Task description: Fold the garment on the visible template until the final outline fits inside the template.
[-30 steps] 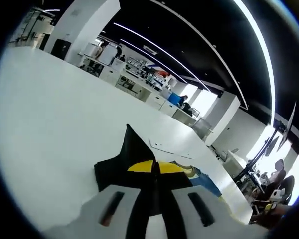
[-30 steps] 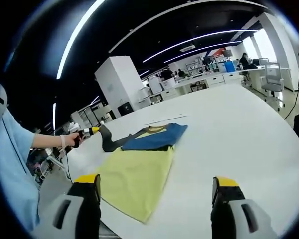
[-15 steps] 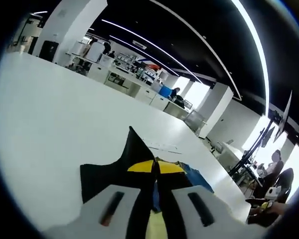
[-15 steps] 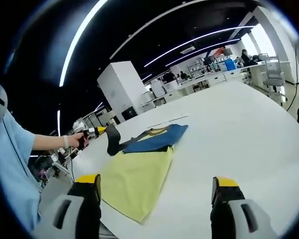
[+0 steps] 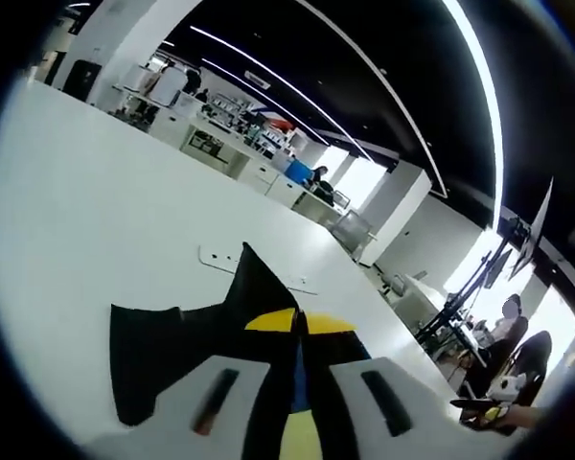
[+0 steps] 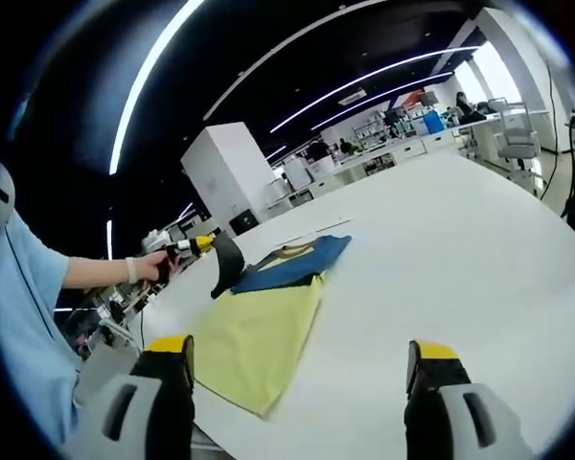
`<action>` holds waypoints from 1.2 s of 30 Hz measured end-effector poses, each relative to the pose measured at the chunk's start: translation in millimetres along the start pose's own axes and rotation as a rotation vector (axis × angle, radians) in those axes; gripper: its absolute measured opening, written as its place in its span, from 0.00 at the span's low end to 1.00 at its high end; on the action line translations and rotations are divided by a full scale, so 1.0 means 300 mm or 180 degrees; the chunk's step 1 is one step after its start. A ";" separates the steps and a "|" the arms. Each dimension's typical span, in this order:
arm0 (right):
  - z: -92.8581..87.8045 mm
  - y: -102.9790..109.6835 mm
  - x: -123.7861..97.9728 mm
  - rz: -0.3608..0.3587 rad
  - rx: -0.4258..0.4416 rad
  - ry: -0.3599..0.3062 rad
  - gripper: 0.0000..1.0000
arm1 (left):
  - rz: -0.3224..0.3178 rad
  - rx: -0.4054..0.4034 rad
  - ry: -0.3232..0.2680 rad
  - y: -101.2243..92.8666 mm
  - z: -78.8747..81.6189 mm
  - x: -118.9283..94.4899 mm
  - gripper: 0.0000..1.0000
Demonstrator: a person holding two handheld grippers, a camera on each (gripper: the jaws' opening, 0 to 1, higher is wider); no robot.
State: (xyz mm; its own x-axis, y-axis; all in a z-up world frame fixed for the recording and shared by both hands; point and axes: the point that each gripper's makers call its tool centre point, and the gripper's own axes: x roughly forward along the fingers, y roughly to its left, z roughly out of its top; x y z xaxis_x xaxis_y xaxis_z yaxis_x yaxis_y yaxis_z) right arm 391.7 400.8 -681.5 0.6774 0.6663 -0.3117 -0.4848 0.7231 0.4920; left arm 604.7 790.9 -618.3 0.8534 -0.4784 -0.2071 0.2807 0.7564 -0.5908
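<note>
Near the desk (image 6: 479,249) edge, your left hand-held gripper (image 5: 299,331) pinches the garment's black sleeve (image 5: 187,331), lifted to fold inward; your right hand-held gripper (image 6: 297,369) hovers unclenched, empty; the garment (image 6: 264,321) lies flat.

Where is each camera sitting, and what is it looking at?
Left gripper view: rides the left gripper, looking along its shut jaws pinching the black sleeve lifted over the white table.
Right gripper view: rides the right gripper, jaws open, facing the yellow-and-blue garment on the table; the person's hand and light blue sleeve show.
Both share the black sleeve, the table and the left gripper.
</note>
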 end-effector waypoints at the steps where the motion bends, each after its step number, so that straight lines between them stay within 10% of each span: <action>1: -0.001 -0.002 -0.002 -0.0006 0.0012 -0.0004 0.93 | -0.0015 -0.0016 0.0013 -0.007 -0.007 0.010 0.00; 17: -0.017 -0.019 -0.021 -0.0062 0.0040 0.0066 0.93 | -0.0377 -0.0182 0.0080 -0.162 -0.098 0.173 0.00; 36: -0.038 -0.062 -0.013 -0.0077 0.0116 0.0158 0.92 | -0.0708 -0.0309 0.0369 -0.345 -0.323 0.343 0.00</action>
State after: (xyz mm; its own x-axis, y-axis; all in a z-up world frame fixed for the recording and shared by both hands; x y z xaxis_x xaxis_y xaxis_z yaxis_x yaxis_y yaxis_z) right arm 391.6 386.8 -698.6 0.6600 0.6576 -0.3633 -0.4476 0.7326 0.5128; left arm 620.9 620.1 -654.0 0.7179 -0.6802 -0.1485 0.4073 0.5834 -0.7027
